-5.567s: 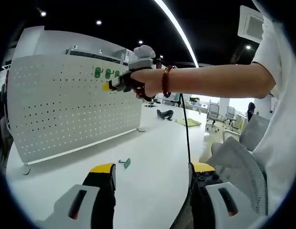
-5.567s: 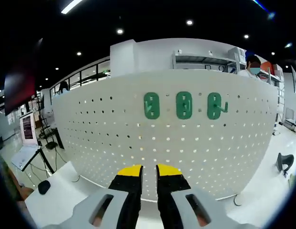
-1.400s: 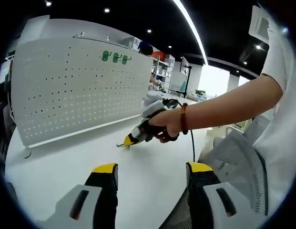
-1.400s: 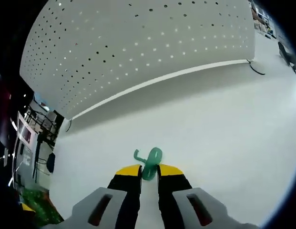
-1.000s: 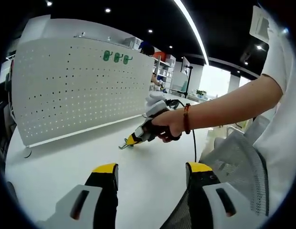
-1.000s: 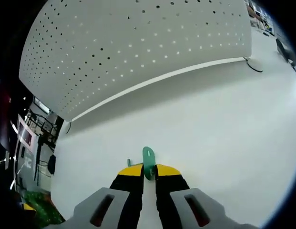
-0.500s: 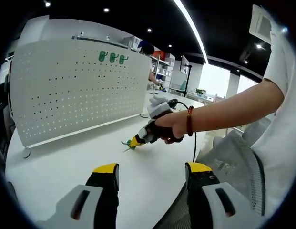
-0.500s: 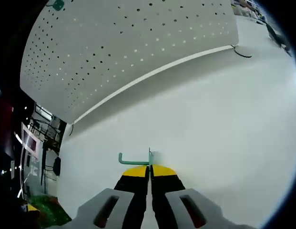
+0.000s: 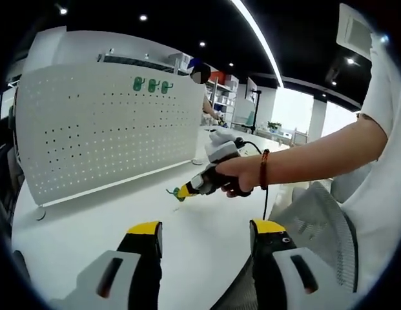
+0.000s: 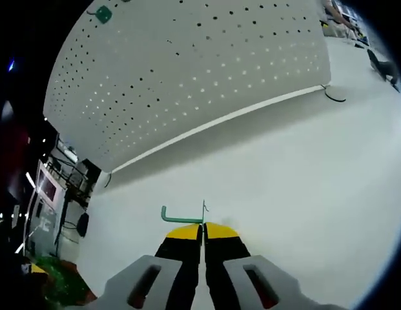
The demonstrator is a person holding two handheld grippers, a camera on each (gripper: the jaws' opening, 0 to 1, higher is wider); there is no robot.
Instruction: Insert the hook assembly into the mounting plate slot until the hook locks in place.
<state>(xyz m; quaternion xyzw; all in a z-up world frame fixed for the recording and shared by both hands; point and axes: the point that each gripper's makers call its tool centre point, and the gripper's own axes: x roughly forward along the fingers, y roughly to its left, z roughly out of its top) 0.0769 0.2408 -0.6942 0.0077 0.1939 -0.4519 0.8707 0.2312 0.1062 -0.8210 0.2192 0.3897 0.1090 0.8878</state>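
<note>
The left gripper view shows three green hooks (image 9: 150, 84) high on the white perforated mounting plate (image 9: 103, 135). The right gripper (image 10: 203, 227), pressed together, pinches a green metal hook assembly (image 10: 182, 216), now lifted off the white table (image 10: 303, 181). The left gripper (image 9: 201, 229) stays spread.

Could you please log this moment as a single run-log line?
right gripper: shut on green hook, above white table | left gripper: open, idle | pegboard: three green hooks mounted | insertion: not yet done
</note>
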